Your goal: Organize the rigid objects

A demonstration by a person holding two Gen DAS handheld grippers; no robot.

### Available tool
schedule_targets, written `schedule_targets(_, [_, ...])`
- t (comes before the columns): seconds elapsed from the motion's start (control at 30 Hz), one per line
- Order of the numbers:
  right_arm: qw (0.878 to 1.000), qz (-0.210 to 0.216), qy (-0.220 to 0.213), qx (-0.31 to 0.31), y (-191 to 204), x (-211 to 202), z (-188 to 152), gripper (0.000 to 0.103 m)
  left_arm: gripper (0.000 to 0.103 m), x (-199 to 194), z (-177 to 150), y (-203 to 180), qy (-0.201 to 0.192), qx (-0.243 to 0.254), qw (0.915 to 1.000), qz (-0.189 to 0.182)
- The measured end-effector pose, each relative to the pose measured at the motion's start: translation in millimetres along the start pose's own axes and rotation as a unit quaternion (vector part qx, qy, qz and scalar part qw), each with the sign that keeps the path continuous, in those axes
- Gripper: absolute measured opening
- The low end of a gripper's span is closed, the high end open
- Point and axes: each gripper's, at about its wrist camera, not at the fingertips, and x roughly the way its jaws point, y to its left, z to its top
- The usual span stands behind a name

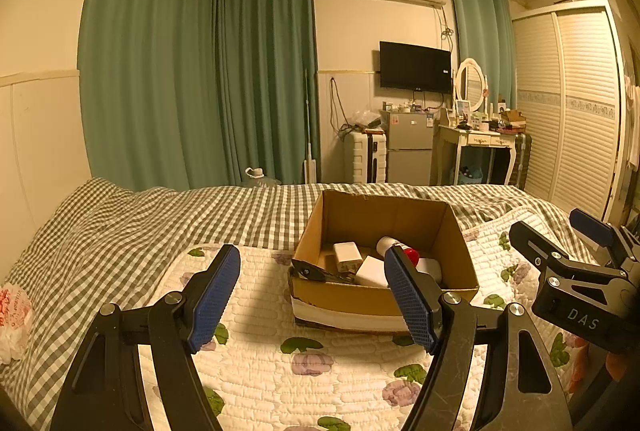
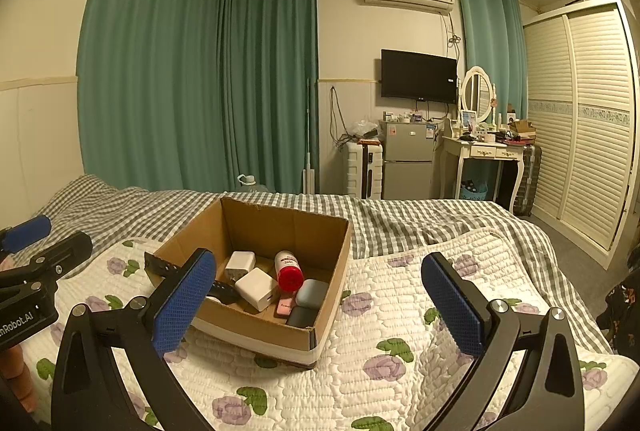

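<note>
An open cardboard box (image 1: 456,227) (image 2: 340,255) sits on a floral quilt on the bed. It holds two white chargers (image 2: 256,287), a white bottle with a red cap (image 2: 289,271), a grey case (image 2: 312,293), a dark case (image 2: 301,316), a pink item (image 2: 285,307) and a black strap (image 2: 168,267) hanging over its left rim. My left gripper (image 1: 314,297) is open and empty, just before the box. My right gripper (image 2: 320,307) is open and empty, in front of the box's right side. Each gripper shows at the other view's edge.
The floral quilt (image 2: 400,311) lies over a grey checked sheet (image 1: 140,223). A red-and-white plastic bag (image 1: 12,323) lies at the bed's left edge. Beyond the bed stand a suitcase, a small fridge (image 2: 408,163), a dressing table (image 2: 484,155) and a louvred wardrobe (image 2: 580,119).
</note>
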Motion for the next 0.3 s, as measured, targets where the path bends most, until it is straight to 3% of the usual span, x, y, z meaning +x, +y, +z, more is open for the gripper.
schedule_targets(0.3, [1.0,-0.002,0.005,0.001,1.8,2.0,-1.3,0.103,0.077,3.3,-3.6,2.3,0.007,0.0,1.0,0.0])
